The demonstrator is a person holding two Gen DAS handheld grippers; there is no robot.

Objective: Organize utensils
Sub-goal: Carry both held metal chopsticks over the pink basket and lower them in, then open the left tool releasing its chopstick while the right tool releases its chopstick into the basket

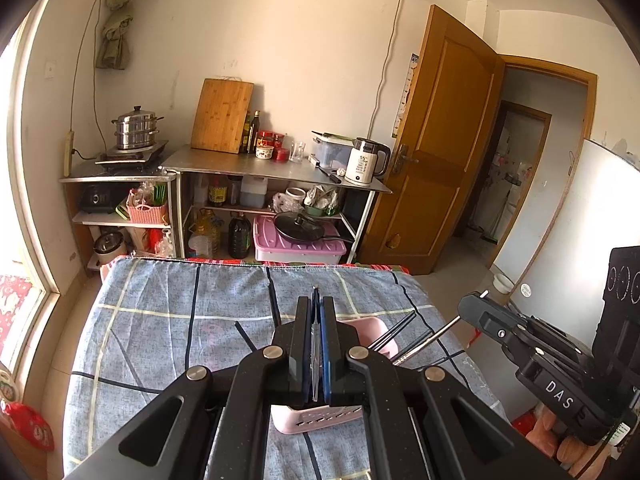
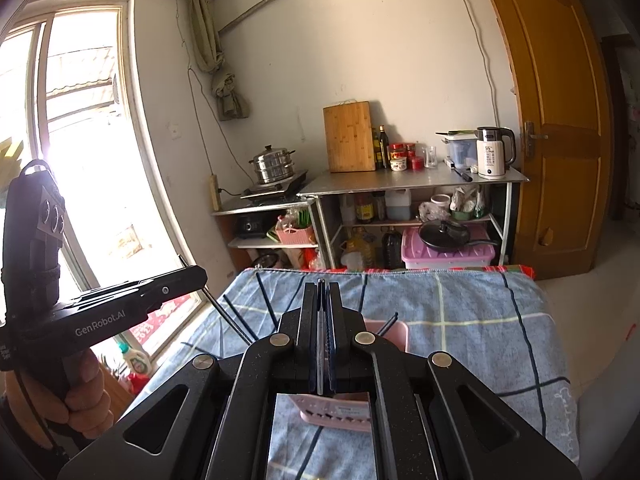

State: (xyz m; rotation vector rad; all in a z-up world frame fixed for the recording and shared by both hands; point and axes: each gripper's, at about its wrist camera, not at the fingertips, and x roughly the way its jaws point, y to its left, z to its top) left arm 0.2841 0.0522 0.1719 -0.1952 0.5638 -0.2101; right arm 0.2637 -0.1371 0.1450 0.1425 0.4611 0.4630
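A pink slotted utensil holder (image 1: 316,420) lies on the blue checked cloth under both grippers; it also shows in the right wrist view (image 2: 340,414). My left gripper (image 1: 316,300) is shut on a thin utensil held edge-on between its fingers, above the holder. My right gripper (image 2: 321,286) is shut on another thin utensil, its metal handle (image 1: 436,336) seen slanting down toward the holder. Black chopsticks (image 1: 394,330) stick out of the holder's far end. More black chopsticks (image 2: 244,320) lie on the cloth to the left.
The cloth-covered table (image 2: 460,312) ends just beyond the holder. Past it stand metal shelves (image 1: 276,168) with a kettle, cutting board, jars and pots. A window (image 2: 80,140) is left, a wooden door (image 1: 436,140) right.
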